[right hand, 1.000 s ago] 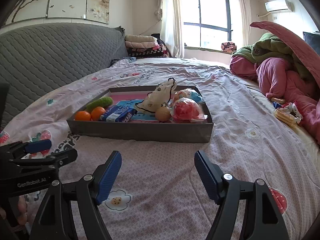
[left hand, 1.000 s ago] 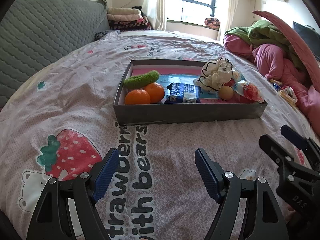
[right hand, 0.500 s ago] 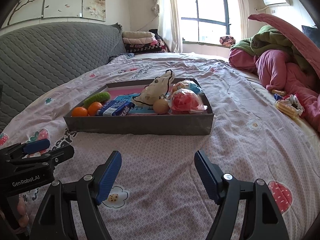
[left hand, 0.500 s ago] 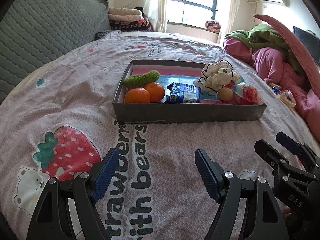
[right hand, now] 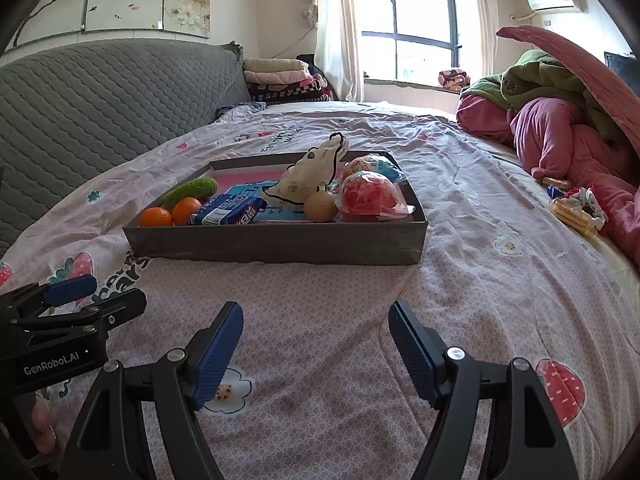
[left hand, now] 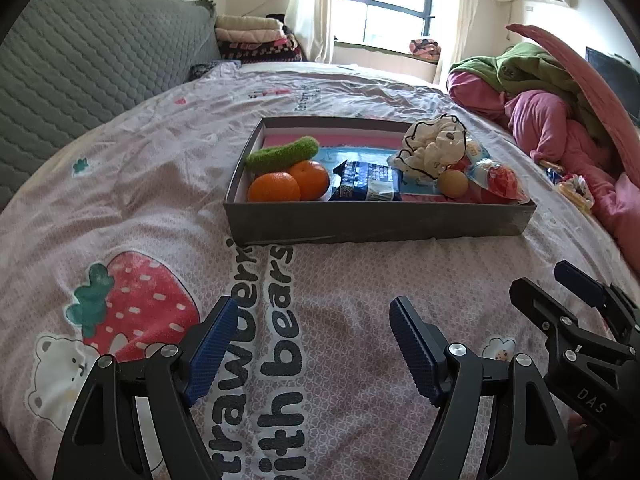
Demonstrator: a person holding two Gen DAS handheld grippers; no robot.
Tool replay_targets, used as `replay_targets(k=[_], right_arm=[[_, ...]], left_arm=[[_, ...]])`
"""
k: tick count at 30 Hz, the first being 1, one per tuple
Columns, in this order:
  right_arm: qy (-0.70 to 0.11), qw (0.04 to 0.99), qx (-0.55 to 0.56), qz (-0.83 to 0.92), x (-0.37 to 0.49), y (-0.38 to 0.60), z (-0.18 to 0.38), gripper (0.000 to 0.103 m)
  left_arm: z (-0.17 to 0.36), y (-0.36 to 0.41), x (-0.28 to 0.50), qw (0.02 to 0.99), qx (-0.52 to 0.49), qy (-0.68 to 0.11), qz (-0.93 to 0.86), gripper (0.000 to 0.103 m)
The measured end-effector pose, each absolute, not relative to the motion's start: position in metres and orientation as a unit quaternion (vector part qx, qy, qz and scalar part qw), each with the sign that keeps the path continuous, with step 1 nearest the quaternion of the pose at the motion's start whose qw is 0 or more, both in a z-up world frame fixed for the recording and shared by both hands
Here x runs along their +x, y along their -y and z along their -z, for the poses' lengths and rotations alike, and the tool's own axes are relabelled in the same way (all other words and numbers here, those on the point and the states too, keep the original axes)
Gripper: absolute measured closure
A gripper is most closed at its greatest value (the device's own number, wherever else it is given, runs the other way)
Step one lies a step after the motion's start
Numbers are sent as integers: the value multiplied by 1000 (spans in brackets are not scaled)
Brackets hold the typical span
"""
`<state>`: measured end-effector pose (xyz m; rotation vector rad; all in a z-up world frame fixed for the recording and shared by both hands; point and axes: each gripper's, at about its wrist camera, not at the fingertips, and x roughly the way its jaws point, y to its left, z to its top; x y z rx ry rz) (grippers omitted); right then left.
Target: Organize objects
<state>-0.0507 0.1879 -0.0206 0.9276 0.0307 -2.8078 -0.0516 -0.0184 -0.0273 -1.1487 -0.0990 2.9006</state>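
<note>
A grey cardboard tray (left hand: 376,226) (right hand: 280,246) rests on the bed ahead of both grippers. Inside it lie a green plush cucumber (left hand: 282,154) (right hand: 190,190), two oranges (left hand: 274,187) (right hand: 156,217), a blue snack packet (left hand: 368,186) (right hand: 228,213), a cream cloth toy (left hand: 434,146) (right hand: 310,174), a small tan ball (left hand: 452,184) (right hand: 320,207) and a red wrapped ball (left hand: 498,180) (right hand: 370,198). My left gripper (left hand: 310,344) is open over the quilt, nothing between its pads. My right gripper (right hand: 316,344) is open too, short of the tray.
A pink printed quilt (left hand: 140,200) covers the bed. The grey padded headboard (right hand: 100,92) stands at the left. Piled pink and green bedding (right hand: 560,120) and a few snack wrappers (right hand: 576,210) lie at the right. Folded blankets (right hand: 280,76) sit by the window.
</note>
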Motion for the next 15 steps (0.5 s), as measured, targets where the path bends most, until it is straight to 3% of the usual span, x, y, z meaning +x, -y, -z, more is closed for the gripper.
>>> replay_targets(k=[15], right_arm=[[-11, 92, 315, 944, -52, -186, 22, 28]], left_arm=[[29, 17, -51, 11, -368, 28, -929, 24]])
